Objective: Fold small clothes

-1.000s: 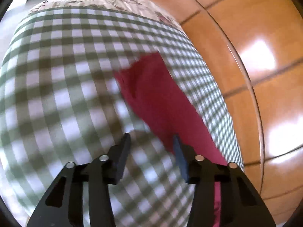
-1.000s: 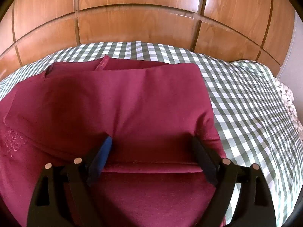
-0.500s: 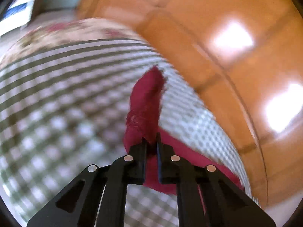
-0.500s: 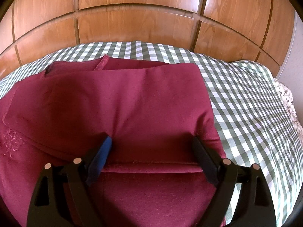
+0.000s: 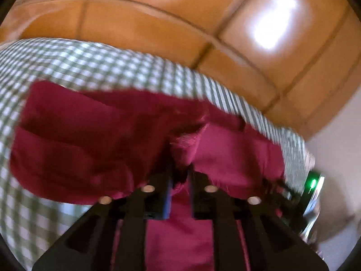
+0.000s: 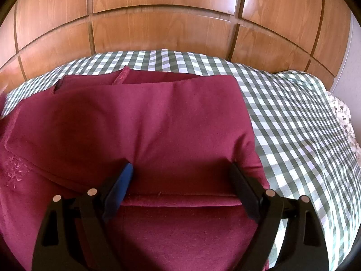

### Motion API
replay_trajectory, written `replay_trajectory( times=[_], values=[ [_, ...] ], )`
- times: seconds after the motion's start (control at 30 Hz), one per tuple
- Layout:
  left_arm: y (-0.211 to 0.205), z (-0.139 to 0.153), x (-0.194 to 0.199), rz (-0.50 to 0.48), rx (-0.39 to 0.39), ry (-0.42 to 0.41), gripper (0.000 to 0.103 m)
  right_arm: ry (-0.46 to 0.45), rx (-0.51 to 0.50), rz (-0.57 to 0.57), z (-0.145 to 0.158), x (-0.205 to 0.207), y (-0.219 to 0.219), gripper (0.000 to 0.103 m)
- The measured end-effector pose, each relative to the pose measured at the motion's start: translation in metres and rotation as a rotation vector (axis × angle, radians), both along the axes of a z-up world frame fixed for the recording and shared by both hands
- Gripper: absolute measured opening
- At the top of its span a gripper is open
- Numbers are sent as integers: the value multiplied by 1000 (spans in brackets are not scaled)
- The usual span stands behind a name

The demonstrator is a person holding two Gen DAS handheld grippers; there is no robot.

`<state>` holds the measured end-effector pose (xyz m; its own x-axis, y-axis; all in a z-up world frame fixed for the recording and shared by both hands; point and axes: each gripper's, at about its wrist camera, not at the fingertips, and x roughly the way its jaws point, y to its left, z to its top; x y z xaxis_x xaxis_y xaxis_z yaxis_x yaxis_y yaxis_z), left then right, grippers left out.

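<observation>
Maroon garment (image 5: pixel 94 140) – blurred, gripper-pinched (image 5: pixel 179 176)

Both wrist views — close, low, facing the wood panelling (image 6: pixel 162 29) — shared the maroon garment (image 6: pixel 158 124) on the checked bed (image 6: pixel 282 113).

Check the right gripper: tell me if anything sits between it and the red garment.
Nothing visible does. The right gripper is open with its fingers right over the red garment, which lies bare on the checked cloth. The left gripper is shut on another part of it.
</observation>
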<state>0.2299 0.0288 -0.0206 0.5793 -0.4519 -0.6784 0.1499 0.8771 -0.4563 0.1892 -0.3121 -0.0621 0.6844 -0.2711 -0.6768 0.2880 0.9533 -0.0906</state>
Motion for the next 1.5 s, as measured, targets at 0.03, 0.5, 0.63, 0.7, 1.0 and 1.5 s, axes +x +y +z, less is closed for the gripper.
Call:
replay_trajectory(
  times=[0.03, 0.5, 0.63, 0.7, 1.0, 1.5],
  values=[
    [-8, -2, -7, -30, 5, -2, 35, -1, 3, 0, 0, 0, 0, 87],
    [-1, -42, -97, -52, 119, -33, 43, -40, 241, 184, 38, -6, 36, 67],
    [7, -51, -99, -41, 83, -46, 43, 46, 462, 510, 44, 7, 118, 66],
    [8, -54, -100, -41, 76, -56, 43, 107, 506, 586, 37, 18, 155, 66],
    [16, -62, -107, -41, 33, -79, 43, 215, 456, 536, 22, 67, 225, 14],
    [7, -65, -112, -35, 84, -93, 43, -179, 144, 352, 122, 5, 100, 14]
  ],
)
